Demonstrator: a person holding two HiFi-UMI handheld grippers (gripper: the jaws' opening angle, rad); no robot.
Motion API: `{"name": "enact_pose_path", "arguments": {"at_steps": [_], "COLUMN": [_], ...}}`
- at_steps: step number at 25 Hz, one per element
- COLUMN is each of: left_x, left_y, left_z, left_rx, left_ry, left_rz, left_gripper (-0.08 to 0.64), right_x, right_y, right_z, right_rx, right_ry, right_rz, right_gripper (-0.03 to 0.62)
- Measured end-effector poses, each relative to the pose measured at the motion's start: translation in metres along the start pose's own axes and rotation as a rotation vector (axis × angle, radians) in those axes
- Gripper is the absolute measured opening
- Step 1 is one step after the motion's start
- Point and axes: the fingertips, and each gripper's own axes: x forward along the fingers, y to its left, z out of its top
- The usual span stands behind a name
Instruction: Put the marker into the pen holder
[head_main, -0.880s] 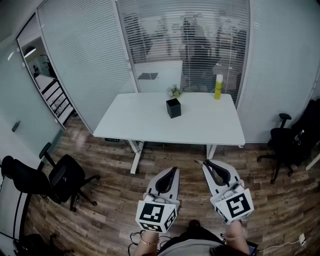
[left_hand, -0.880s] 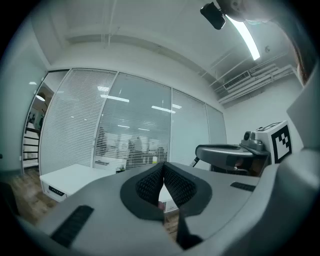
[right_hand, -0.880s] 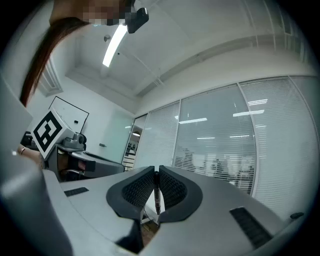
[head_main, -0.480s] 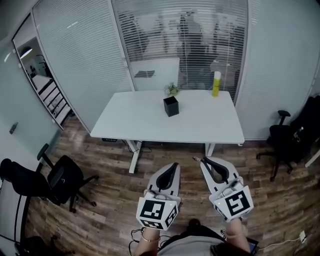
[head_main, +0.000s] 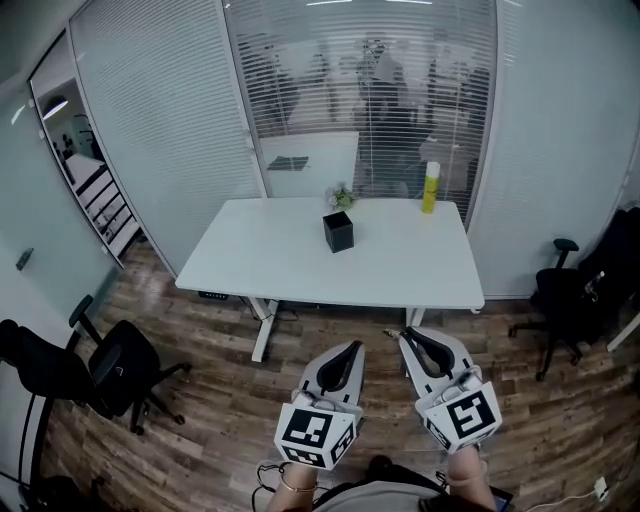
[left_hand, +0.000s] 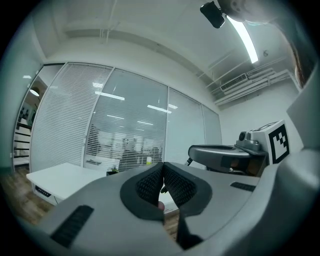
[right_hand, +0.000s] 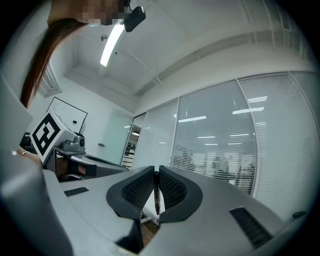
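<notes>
**Holding the marker well short of the pen holder**

We see the pen holder (head_main: 338, 231), a black square cup, standing upright near the back middle of the white table (head_main: 300, 262); we cannot tell what is inside it. The marker (right_hand: 157, 194) is a slim dark stick, clamped between the ribbed pads of our right gripper (head_main: 404, 334). In the head view one end pokes out to the left of the jaw tips. That gripper hangs above the wooden floor (head_main: 220, 400), in front of the table and well apart from the holder. Our left gripper (left_hand: 162, 166) has its jaws pressed together beside it. A small plant (head_main: 341, 196) stands just behind the holder, and a yellow bottle (head_main: 430, 188) sits at the table's far right. Office chairs (head_main: 100, 362) flank the table.
</notes>
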Motion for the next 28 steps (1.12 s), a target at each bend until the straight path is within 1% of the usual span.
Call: {"name": "enact_pose_path", "arguments": {"at_steps": [6, 12, 18, 23, 28], "left_x": [0.027, 0.055, 0.075, 0.088, 0.104], "left_y": [-0.004, -0.011, -0.015, -0.008, 0.004], "left_z": [0.0, -0.002, -0.007, -0.012, -0.016], "left_rx": [-0.015, -0.004, -0.021, -0.026, -0.021], "left_ry": [0.004, 0.001, 0.007, 0.016, 0.022], "left_rz": [0.008, 0.021, 0.041, 0.057, 0.055], "left_gripper": [0.02, 0.02, 0.02, 0.02, 0.02], "right_x": [0.001, 0.005, 0.013, 0.028, 0.043], "right_y": [-0.03, -0.056, -0.077, -0.087, -0.096], "right_z": [-0.002, -0.013, -0.022, -0.028, -0.037], "right_rx": [0.005, 0.002, 0.021, 0.036, 0.047], "right_ry": [-0.017, -0.022, -0.024, -0.032, -0.027], "right_rz": [-0.01, 0.007, 0.031, 0.046, 0.048], "right_gripper": [0.054, 0.054, 0.054, 0.054, 0.054]}}
